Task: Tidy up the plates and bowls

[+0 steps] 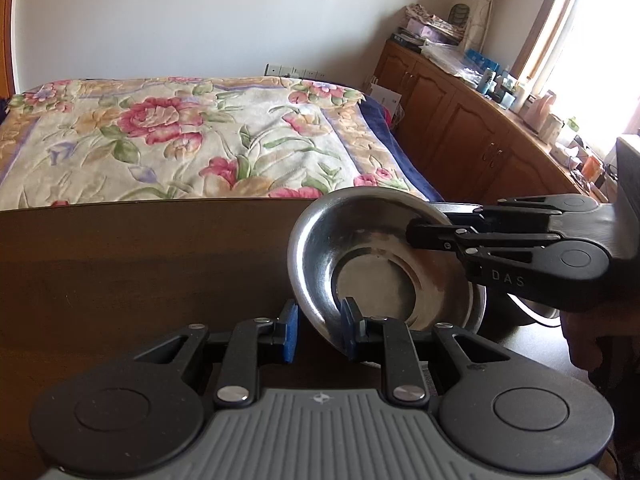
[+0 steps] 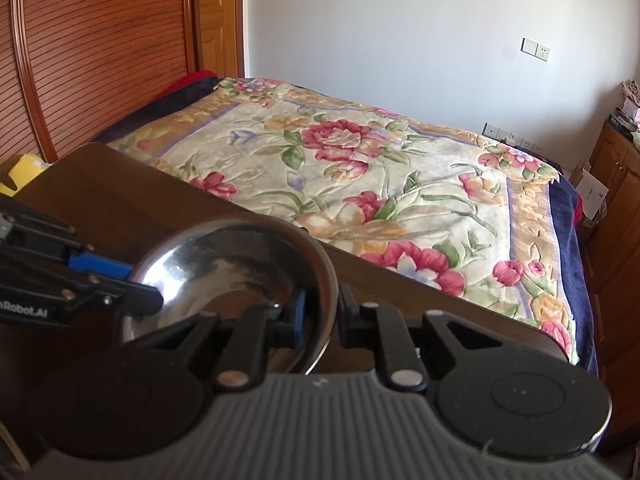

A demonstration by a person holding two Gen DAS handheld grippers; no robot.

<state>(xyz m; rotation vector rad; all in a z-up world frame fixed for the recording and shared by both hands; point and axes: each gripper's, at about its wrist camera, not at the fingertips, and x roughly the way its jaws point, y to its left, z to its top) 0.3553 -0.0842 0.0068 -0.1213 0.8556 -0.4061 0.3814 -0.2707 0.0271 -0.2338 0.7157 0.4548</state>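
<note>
A steel bowl is tilted above the dark wooden table, over a second steel dish whose rim shows under it. My right gripper reaches in from the right and is shut on the bowl's right rim. In the right wrist view, the wall of the bowl is pinched between the pads of my right gripper. My left gripper straddles the near rim with its blue pads apart, open, with a gap on the outer side. Seen from the right wrist, my left gripper sits at the bowl's left rim.
A bed with a floral blanket lies just past the table's far edge. Wooden cabinets with cluttered tops run along the right under a window. A pale curved rim shows behind the dishes. A hand holds the right gripper.
</note>
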